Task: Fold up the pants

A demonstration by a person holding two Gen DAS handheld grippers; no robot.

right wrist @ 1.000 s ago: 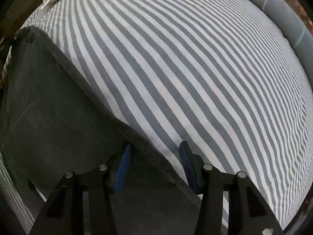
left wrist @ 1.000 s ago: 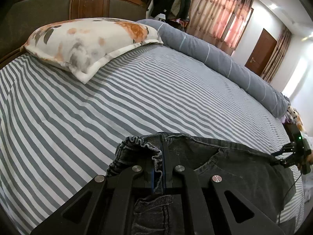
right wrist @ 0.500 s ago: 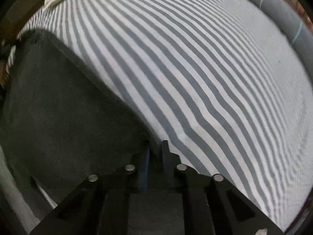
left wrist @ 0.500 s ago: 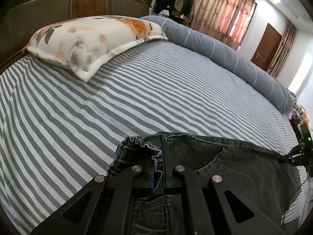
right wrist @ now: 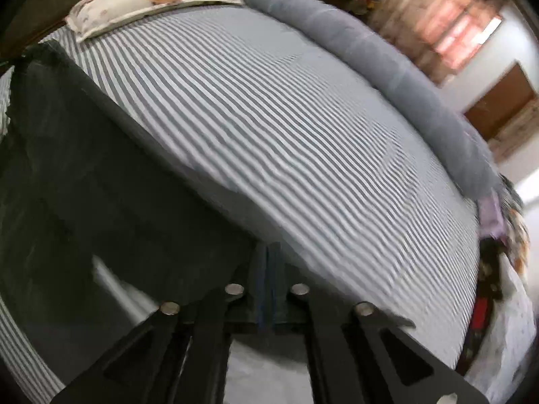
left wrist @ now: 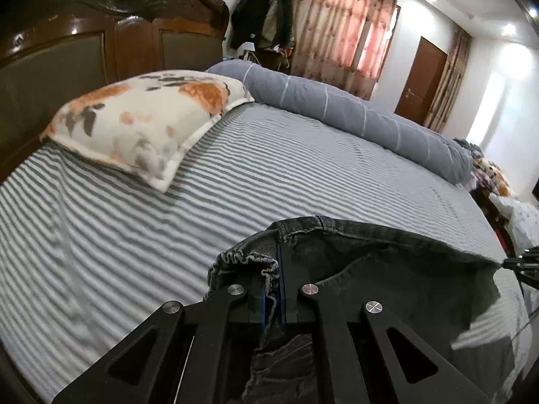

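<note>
Both grippers, left [left wrist: 273, 289] and right [right wrist: 269, 286], are clamped on dark pants [left wrist: 387, 289] raised above a striped bed [left wrist: 235, 175], seemingly mid-fold; next, carry both edges across evenly.

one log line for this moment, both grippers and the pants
stage: lift | left gripper: shut on pants waistband | right gripper: shut on pants edge | pants: stretched between grippers above striped bed
</note>
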